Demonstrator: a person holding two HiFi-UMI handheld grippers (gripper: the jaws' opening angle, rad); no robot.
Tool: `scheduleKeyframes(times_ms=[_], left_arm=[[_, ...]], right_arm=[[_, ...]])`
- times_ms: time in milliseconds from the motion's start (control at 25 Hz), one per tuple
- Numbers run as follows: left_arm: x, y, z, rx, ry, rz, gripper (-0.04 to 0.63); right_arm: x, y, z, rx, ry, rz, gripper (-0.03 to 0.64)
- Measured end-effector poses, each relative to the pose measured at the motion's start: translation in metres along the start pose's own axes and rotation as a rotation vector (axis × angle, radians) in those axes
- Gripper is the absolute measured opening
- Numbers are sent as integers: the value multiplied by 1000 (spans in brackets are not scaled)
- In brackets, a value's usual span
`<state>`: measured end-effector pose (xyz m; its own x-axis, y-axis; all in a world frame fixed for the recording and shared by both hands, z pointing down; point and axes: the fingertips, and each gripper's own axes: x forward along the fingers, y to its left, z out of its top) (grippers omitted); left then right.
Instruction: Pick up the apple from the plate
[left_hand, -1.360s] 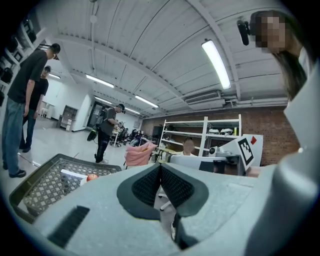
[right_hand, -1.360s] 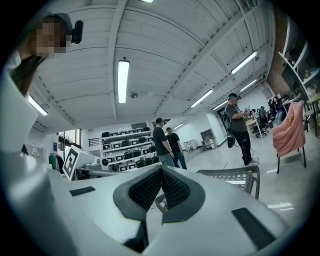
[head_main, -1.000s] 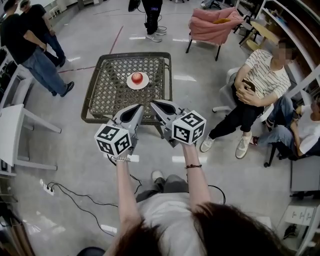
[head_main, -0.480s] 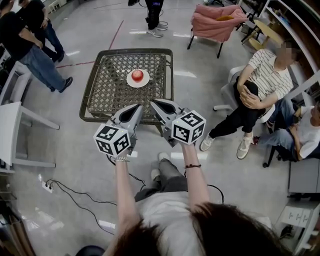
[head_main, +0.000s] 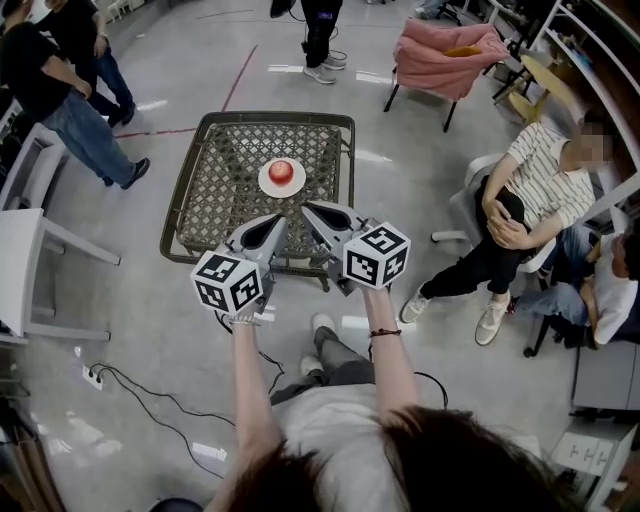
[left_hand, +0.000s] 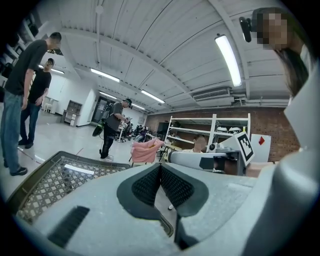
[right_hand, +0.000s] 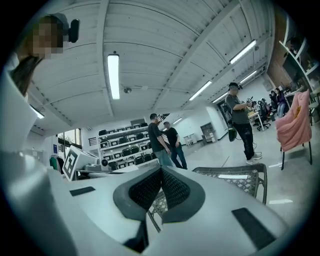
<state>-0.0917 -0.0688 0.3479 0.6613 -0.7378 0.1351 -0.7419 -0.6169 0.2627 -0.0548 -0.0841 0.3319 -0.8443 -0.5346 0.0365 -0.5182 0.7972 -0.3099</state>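
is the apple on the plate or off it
On the plate: the apple sits at the centre of the white plate on the lattice table.

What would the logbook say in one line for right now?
red round apple: on white round plate, untouched | plate: on woven metal table | left claw: shut, empty | right claw: shut, empty

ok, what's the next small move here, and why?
Probably open the right gripper and carry it forward over the table: it and the left gripper are shut, empty, and short of the apple on its plate.
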Motion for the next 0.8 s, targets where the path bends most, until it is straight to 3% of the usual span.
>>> scheduleKeyframes(times_ms=[800], left_arm=[[57, 63, 8, -28, -2, 78, 11]], right_arm=[[58, -74, 1, 43, 71, 52, 9]])
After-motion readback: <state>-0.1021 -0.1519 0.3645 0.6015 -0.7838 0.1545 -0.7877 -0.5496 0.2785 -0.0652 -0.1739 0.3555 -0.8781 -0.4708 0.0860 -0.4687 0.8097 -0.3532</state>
